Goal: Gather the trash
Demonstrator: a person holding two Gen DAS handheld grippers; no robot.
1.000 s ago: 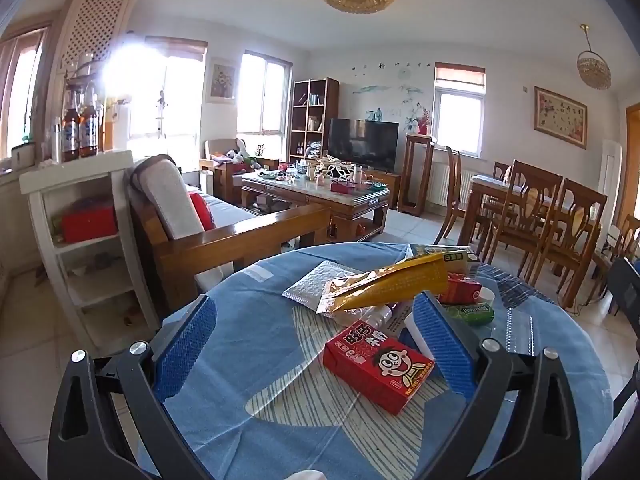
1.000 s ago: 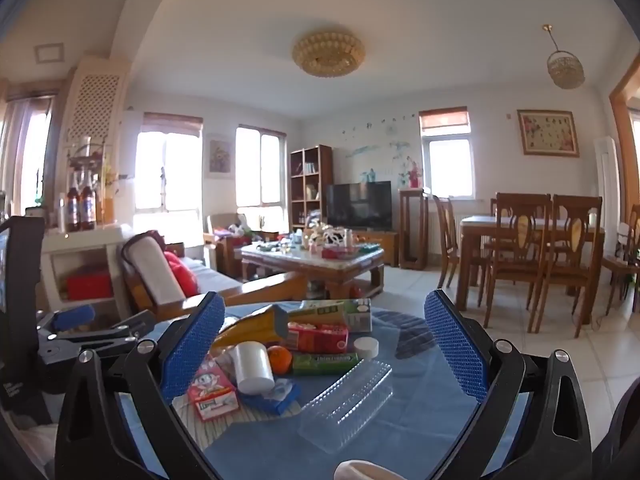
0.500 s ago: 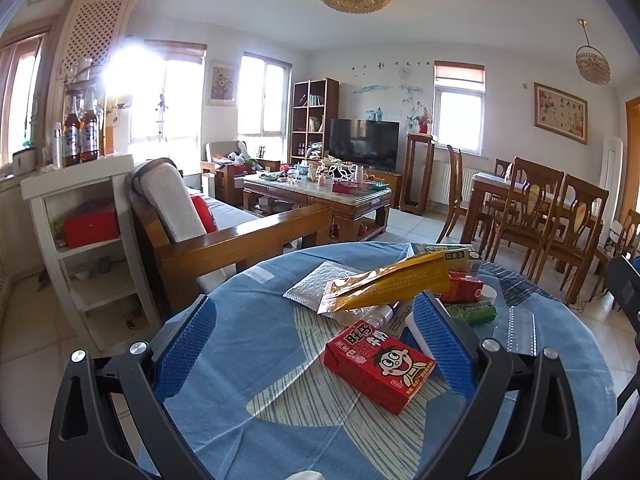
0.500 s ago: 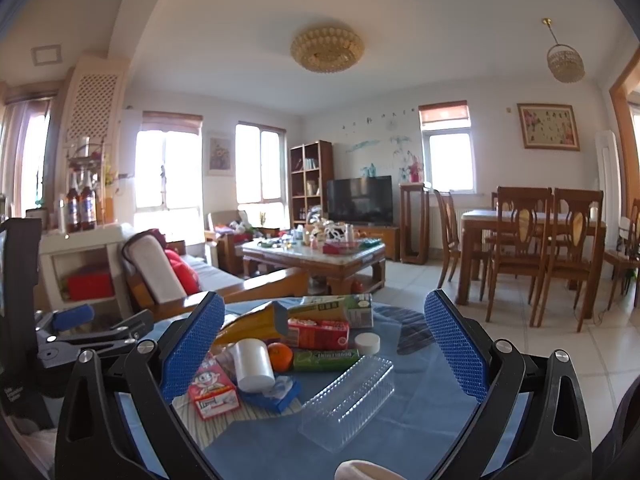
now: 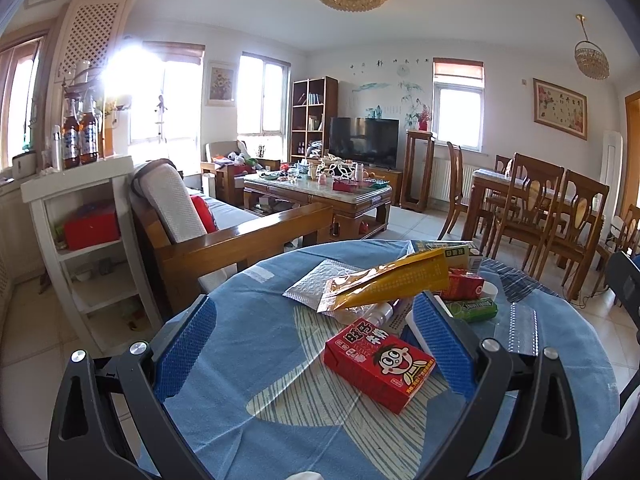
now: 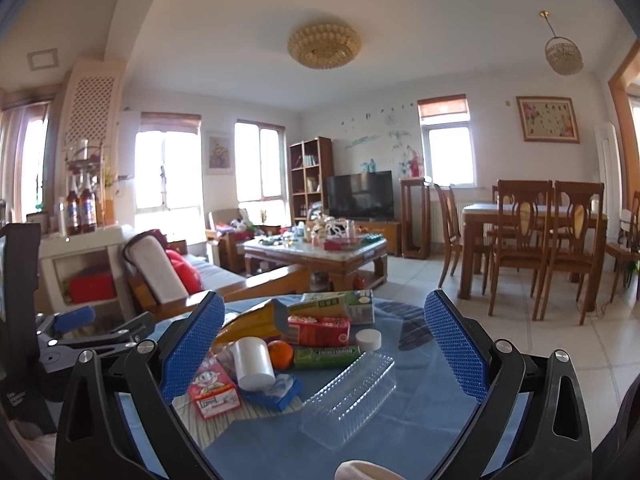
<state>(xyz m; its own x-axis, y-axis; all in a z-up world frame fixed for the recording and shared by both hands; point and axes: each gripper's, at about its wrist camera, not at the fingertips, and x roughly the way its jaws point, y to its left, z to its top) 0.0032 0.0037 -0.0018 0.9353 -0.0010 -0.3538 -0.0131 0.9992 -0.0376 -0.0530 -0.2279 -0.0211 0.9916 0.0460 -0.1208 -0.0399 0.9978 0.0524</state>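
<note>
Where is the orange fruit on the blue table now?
In the right wrist view, the orange sits centre-left, between the white cup and the green gum pack.

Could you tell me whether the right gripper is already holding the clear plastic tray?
No, the right gripper is open above the table, and the clear plastic tray lies untouched on the blue tablecloth between its fingers.

A blue tablecloth (image 5: pixel 248 364) with a pale striped patch carries a red carton (image 5: pixel 378 364) printed with a cartoon face, a yellow pouch (image 5: pixel 394 282), a green gum pack (image 6: pixel 327 357), an orange fruit (image 6: pixel 280 354), a white cup (image 6: pixel 252 362) and a clear ribbed tray (image 6: pixel 348 394).
</note>
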